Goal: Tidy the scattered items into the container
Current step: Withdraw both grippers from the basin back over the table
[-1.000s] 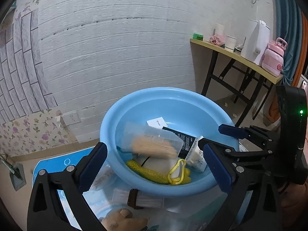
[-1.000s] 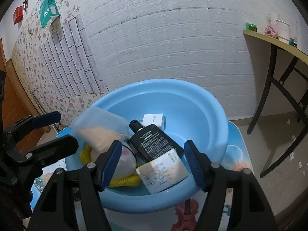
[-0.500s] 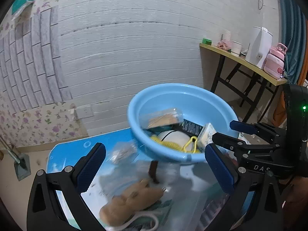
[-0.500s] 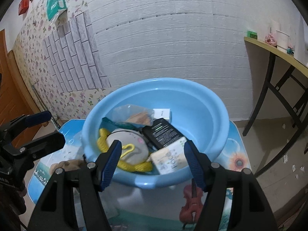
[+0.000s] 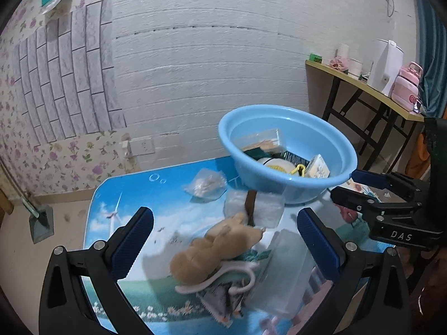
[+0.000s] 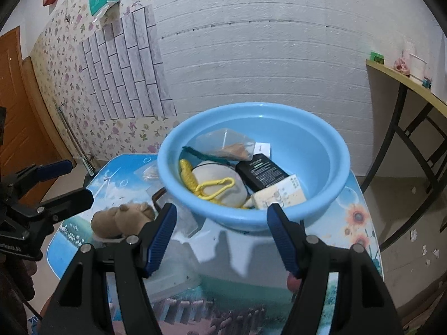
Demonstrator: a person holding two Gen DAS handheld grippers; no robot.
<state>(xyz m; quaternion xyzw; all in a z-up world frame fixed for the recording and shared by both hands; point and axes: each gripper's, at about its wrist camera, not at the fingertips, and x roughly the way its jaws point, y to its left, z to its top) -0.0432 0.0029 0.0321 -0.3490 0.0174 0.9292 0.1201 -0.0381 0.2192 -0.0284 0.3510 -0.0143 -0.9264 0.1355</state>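
A blue basin (image 5: 343, 164) (image 6: 329, 145) stands at the back of a small picture-printed table (image 5: 134, 203). It holds a clear box of sticks (image 5: 264, 141), a black bottle (image 6: 261, 170), a yellow rope (image 6: 208, 187), a white pouch and a cream carton (image 6: 279, 195). On the table lie a tan plush toy (image 5: 215, 248) (image 6: 120, 217), a small clear bag (image 5: 205, 185), a clear packet with a brown band (image 5: 254, 206) and a clear plastic box (image 5: 285, 273). My left gripper (image 5: 223, 240) is open above the plush. My right gripper (image 6: 222, 231) is open and empty in front of the basin.
A white brick wall rises right behind the table. A wooden side table (image 5: 360, 83) with a kettle, cups and a pink flask stands at the right. A wall socket (image 5: 142, 146) is low on the wall. A brown door (image 6: 16, 117) is at far left.
Both grippers have pulled back from the basin. The left one has swung left and toward the table's front, so the plush and the loose packets now show. The box of sticks lies in the basin.
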